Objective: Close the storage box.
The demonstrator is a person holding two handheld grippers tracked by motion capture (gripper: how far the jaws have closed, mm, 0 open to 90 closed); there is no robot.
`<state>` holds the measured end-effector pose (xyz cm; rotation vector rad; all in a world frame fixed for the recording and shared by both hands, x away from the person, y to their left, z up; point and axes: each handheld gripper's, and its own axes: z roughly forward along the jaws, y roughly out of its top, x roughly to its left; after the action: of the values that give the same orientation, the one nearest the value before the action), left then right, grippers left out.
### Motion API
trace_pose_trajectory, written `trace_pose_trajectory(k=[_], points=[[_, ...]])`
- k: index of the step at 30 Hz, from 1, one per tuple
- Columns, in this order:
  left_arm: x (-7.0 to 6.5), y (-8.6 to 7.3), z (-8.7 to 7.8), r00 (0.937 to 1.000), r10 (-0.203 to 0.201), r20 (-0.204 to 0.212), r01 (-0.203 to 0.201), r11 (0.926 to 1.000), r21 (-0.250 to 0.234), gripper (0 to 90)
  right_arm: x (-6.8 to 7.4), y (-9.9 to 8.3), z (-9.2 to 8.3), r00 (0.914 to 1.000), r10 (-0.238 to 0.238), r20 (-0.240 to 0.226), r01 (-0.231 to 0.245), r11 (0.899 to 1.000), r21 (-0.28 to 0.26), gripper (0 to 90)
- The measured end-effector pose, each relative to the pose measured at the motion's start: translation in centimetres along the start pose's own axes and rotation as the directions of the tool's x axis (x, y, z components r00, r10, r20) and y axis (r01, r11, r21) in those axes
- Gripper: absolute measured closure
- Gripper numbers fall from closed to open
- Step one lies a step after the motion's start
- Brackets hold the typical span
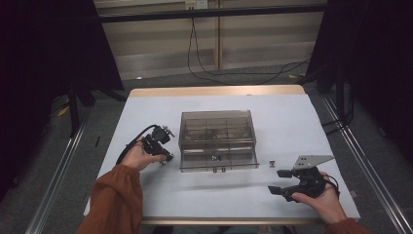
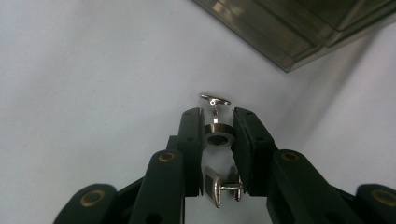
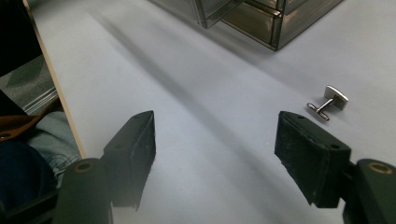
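Left gripper (image 2: 217, 123) fingers clamped on a round cufflink (image 2: 218, 137), frame center; a 2nd square cufflink (image 2: 219, 186) lies between them lower down. Right gripper (image 3: 215, 149) fingers wide apart over the counter (image 3: 210, 93), 3rd cufflink (image 3: 329, 103) right of center, near the clear drawer box (image 1: 217, 139).

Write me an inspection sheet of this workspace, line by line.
Surface: pale table, bare around the work.
Job's things: round cufflink between the left tongs; a square cufflink lies nearer their base; third cufflink loose on the table; clear drawer box, bottom drawer pulled out.
Clutter: nothing seen.
Grippers: left tongs pressed on the round cufflink; right tongs wide open, holding nothing.
Cables: black cable trailing from the left tongs; floor cable behind the table.
Surroundings: dark curtains, floor rails.
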<state>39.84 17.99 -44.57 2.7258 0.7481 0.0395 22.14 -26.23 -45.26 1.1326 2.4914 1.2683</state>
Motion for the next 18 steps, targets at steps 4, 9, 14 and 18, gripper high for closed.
trace_pose_trajectory(k=[4, 9, 14, 18], points=[[-0.2, -0.8, -0.5, 0.9997, -0.022, -0.006, 0.021, 0.9984, -0.052, 73.8, 0.0, 0.0, 0.0, 1.0000, -0.002, 0.001, 0.002, 1.000, 0.001, 29.0], [-0.5, -1.9, -1.1, 0.9986, -0.053, -0.004, 0.052, 0.9908, -0.125, 73.9, 0.0, 0.0, 0.0, 1.0000, 0.000, 0.005, 0.000, 1.000, 0.000, 28.4], [-0.8, -2.8, -2.3, 0.9978, -0.065, -0.016, 0.061, 0.9783, -0.198, 73.9, 0.0, 0.0, 0.0, 1.0000, 0.007, 0.007, -0.007, 1.000, 0.002, 27.1], [-1.1, -3.3, -3.2, 0.9954, -0.079, -0.054, 0.064, 0.9703, -0.233, 73.9, 0.0, 0.0, 0.0, 1.0000, 0.006, 0.005, -0.006, 1.000, -0.001, 27.0]])
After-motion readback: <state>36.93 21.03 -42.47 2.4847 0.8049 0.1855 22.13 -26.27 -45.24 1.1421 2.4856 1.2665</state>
